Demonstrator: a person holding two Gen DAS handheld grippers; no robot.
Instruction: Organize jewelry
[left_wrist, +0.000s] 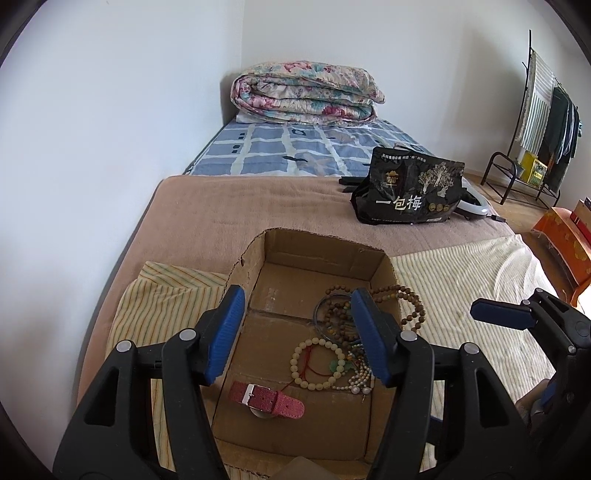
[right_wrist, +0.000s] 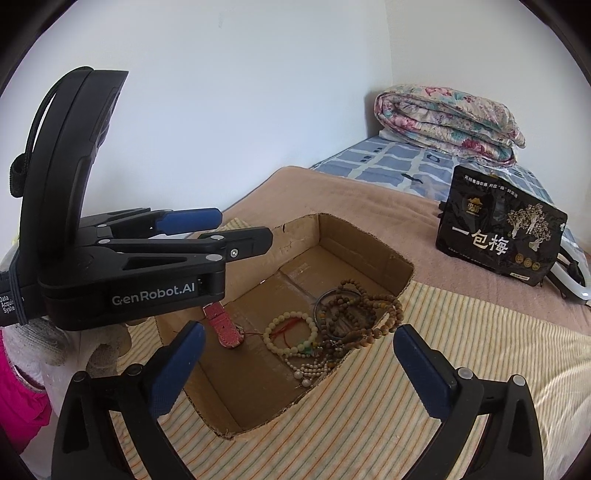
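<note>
An open cardboard box (left_wrist: 325, 254) (right_wrist: 365, 236) lies on a striped cloth on the bed. Inside are a pink watch strap (left_wrist: 266, 400) (right_wrist: 223, 326), a cream bead bracelet (left_wrist: 317, 363) (right_wrist: 291, 332), brown wooden beads (left_wrist: 410, 310) (right_wrist: 362, 314) draped over the box's right wall, a dark bangle (left_wrist: 325, 310) (right_wrist: 334, 295) and a pearl strand (left_wrist: 354, 380) (right_wrist: 314, 367). My left gripper (left_wrist: 299, 339) (right_wrist: 236, 230) is open and empty above the box. My right gripper (right_wrist: 299, 354) is open and empty at the box's near right side; its finger (left_wrist: 502, 314) shows in the left wrist view.
A black snack bag (left_wrist: 410, 192) (right_wrist: 498, 236) stands on the tan blanket beyond the box. A folded floral quilt (left_wrist: 306, 92) (right_wrist: 447, 122) lies at the bed's far end. A clothes rack (left_wrist: 543, 122) and an orange box (left_wrist: 565, 236) stand to the right.
</note>
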